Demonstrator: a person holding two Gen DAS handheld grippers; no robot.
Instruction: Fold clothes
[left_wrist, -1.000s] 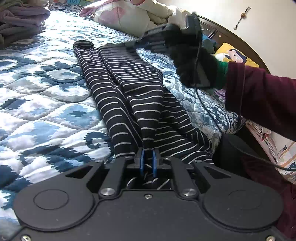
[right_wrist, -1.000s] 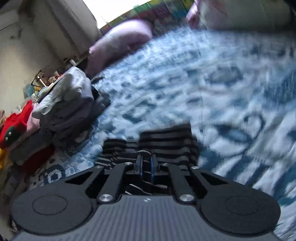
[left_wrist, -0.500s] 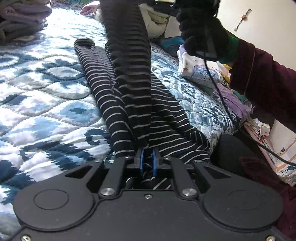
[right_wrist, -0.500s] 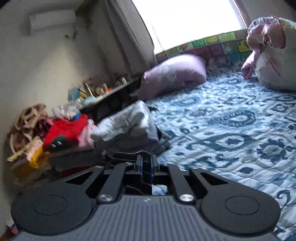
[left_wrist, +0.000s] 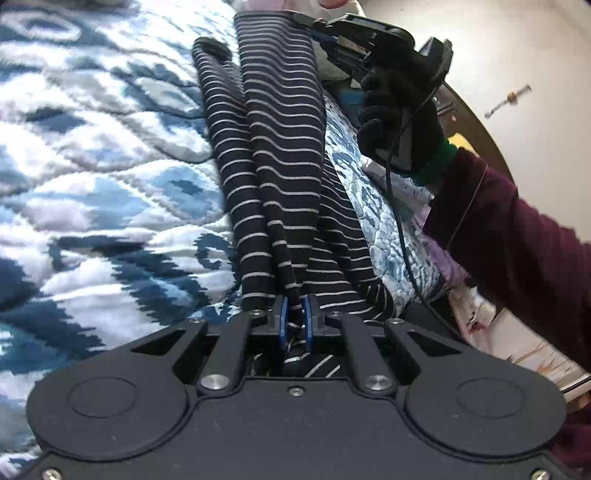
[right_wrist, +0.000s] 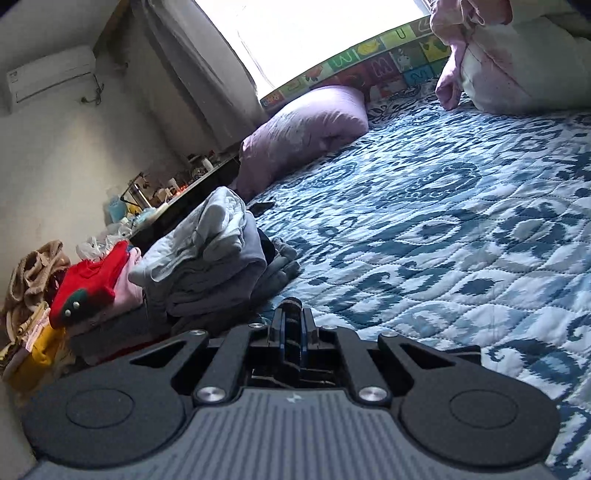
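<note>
The left gripper (left_wrist: 294, 322) pinches the near end of the striped pants (left_wrist: 280, 155) low on the blue quilt (left_wrist: 110, 206) while the right gripper (right_wrist: 291, 330) pinches the far end up high, probably so they can fold in half.

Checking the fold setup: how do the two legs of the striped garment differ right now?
The right leg is lifted, its far end pinched by the right gripper; the left leg lies flat on the quilt, its cuff free. The right leg hangs above and partly covers the left leg. Both are black with thin white stripes and meet at the left gripper.
</note>
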